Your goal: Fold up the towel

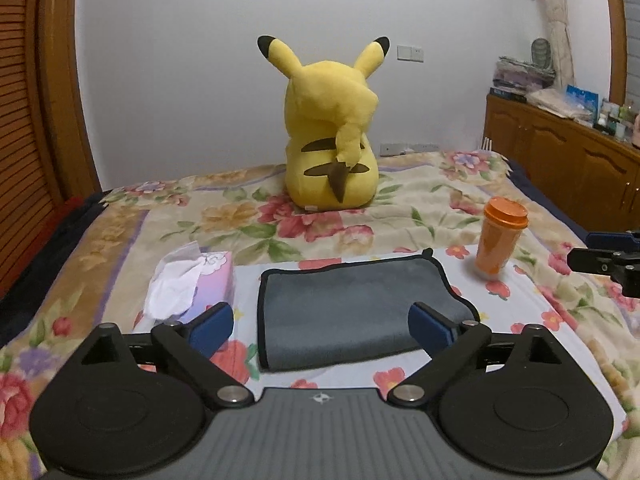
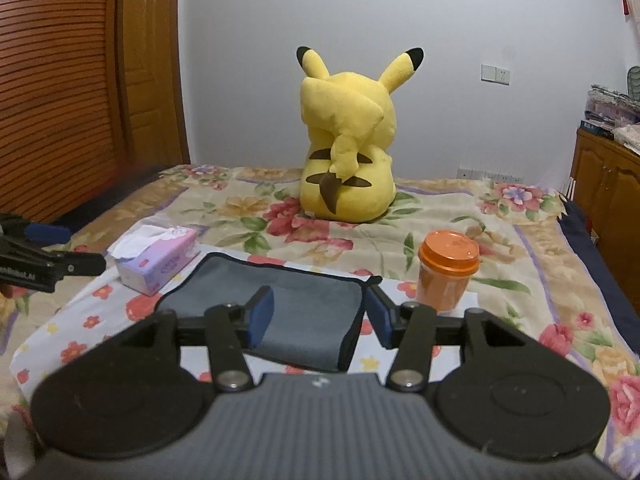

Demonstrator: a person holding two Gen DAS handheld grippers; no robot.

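Gripper lettering [image 2: 16, 274] too blurred

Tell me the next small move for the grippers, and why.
Probably lower the right gripper onto the towel's right edge. Both the right and the left gripper are open and hold nothing, and the towel lies folded once between tissue box and cup.

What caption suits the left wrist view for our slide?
Open left gripper hovers over a folded grey towel between tissue box and orange cup.
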